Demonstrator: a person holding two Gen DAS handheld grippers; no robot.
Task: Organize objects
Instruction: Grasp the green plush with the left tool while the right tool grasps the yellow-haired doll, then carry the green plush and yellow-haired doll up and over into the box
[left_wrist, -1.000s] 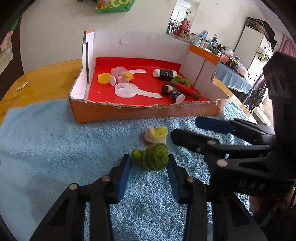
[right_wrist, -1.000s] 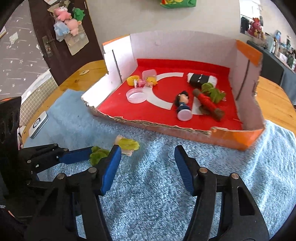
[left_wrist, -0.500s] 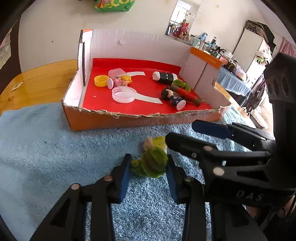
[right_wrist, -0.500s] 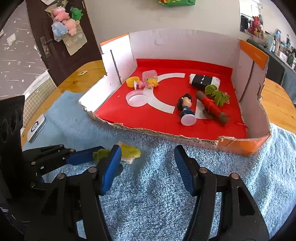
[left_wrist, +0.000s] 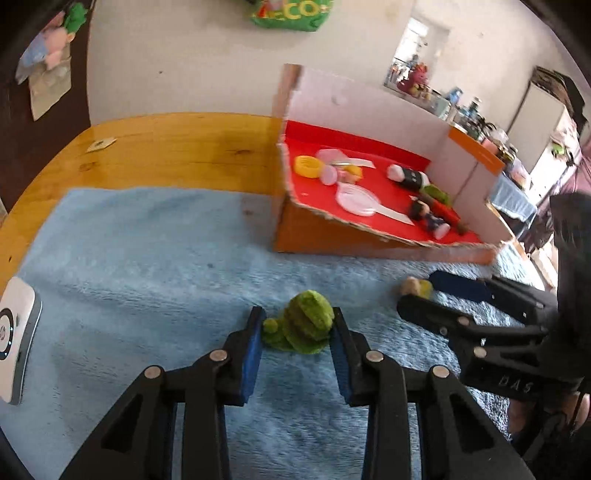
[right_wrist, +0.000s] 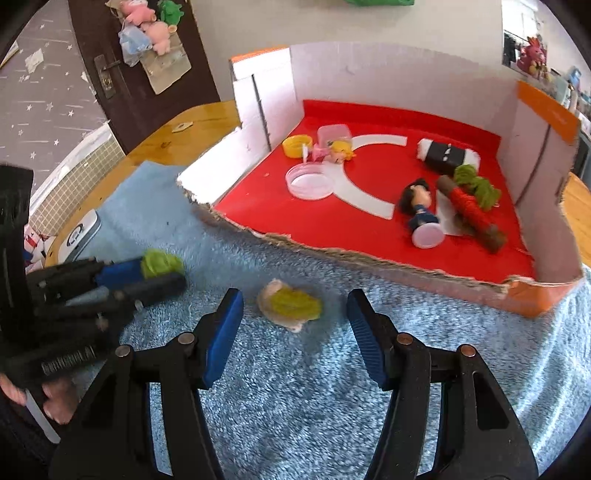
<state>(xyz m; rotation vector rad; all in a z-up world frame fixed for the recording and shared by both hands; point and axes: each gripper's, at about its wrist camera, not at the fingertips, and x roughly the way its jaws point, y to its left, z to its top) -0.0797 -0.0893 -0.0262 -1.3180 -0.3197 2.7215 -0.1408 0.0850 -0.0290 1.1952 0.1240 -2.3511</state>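
My left gripper (left_wrist: 297, 326) is shut on a fuzzy green yarn toy (left_wrist: 304, 326) just over the blue towel (left_wrist: 147, 258); the toy also shows in the right wrist view (right_wrist: 160, 263). My right gripper (right_wrist: 293, 314) is open, its fingers on either side of a small beige and yellow-green toy (right_wrist: 290, 304) lying on the towel, also seen in the left wrist view (left_wrist: 415, 286). The cardboard box with a red floor (right_wrist: 369, 221) stands beyond, holding small figures, a clear lid (right_wrist: 309, 181) and a red yarn stick (right_wrist: 471, 210).
A white device (left_wrist: 16, 338) lies at the towel's left edge. The wooden table (left_wrist: 166, 147) extends behind the towel. The box's torn front wall (right_wrist: 369, 262) is low; its other walls are tall.
My left gripper has closed on the green toy and swung left with it, away from the box. My right gripper has moved left over the beige and yellow toy.
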